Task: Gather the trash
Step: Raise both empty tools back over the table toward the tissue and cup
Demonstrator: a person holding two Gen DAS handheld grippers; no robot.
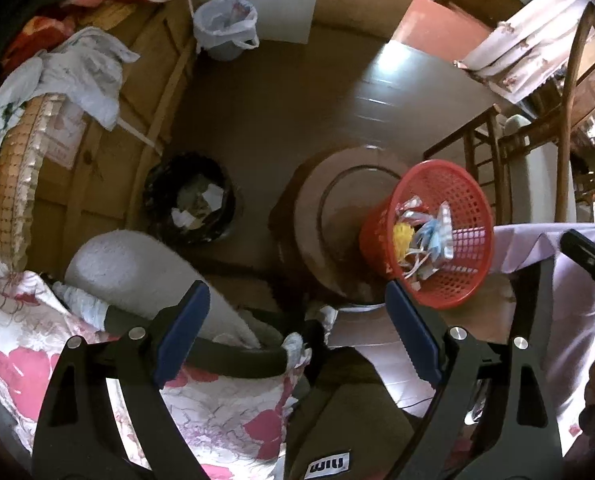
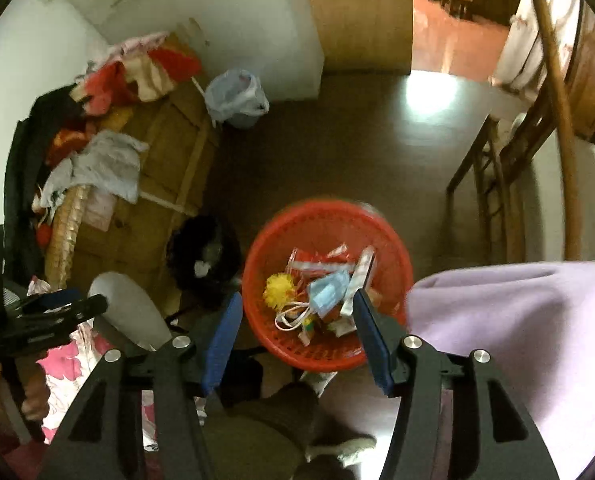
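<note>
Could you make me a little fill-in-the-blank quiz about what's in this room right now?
1. The mesh basket holding wrappers and a face mask is coloured ____.
2. The bin standing on the floor beside the wooden cabinet has a ____ liner.
3. Nothing sits between the right gripper's blue pads; its jaws are ____.

Missing words: red; black; open

A heap of clothes (image 2: 109, 76) lies on a wooden bed (image 2: 165, 152) along the left wall. A grey cloth (image 1: 85, 72) hangs over the bed's edge beside a woven mat (image 1: 15, 184). A flowered pillow (image 1: 21, 344) lies near the bottom left. A wooden chair (image 2: 493, 184) stands on the brown floor (image 2: 337, 148) at right, near a lilac cloth (image 2: 517, 320).
</note>
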